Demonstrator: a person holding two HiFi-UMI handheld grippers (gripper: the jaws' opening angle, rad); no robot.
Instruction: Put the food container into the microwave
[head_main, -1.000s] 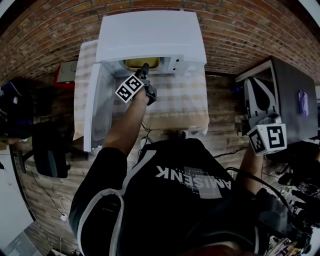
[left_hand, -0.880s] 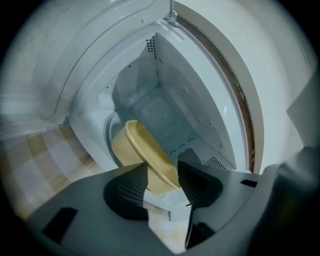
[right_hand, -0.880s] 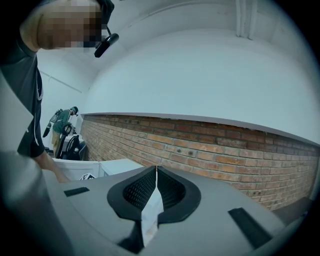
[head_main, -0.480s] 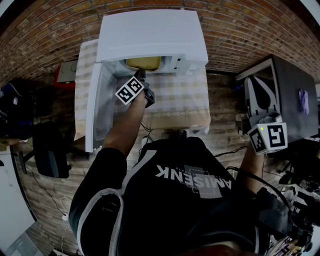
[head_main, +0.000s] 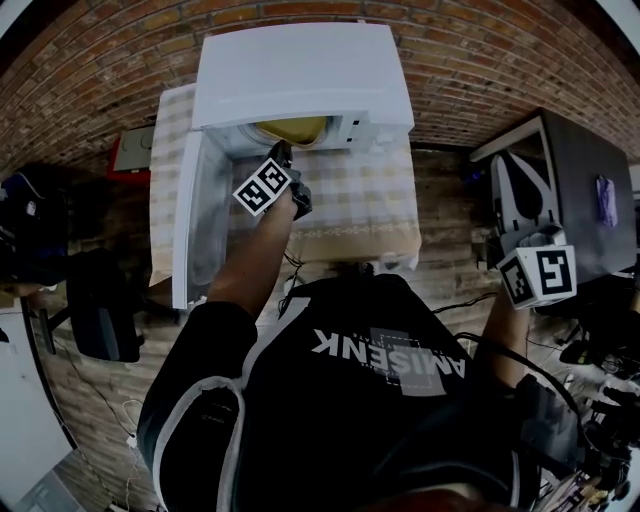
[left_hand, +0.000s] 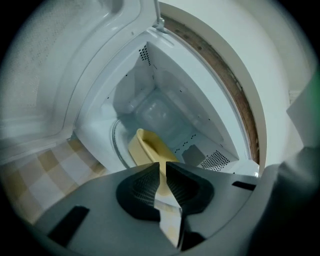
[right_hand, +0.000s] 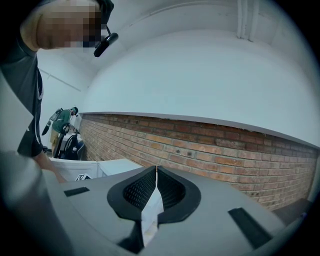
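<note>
1. Most of the pale-yellow oblong plastic food container hides inside the white microwave.
2. Its long axis crosses the opening.
3. Jaws of the left gripper just narrowed, empty; the right gripper is pressed closed, empty.

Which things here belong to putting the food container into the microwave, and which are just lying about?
Belong to the job:
- microwave
- its door, standing open
- yellow food container, already inside the microwave

Just lying about:
- checked tablecloth under the microwave
- black chair
- dark cabinet
- cables on the floor
</note>
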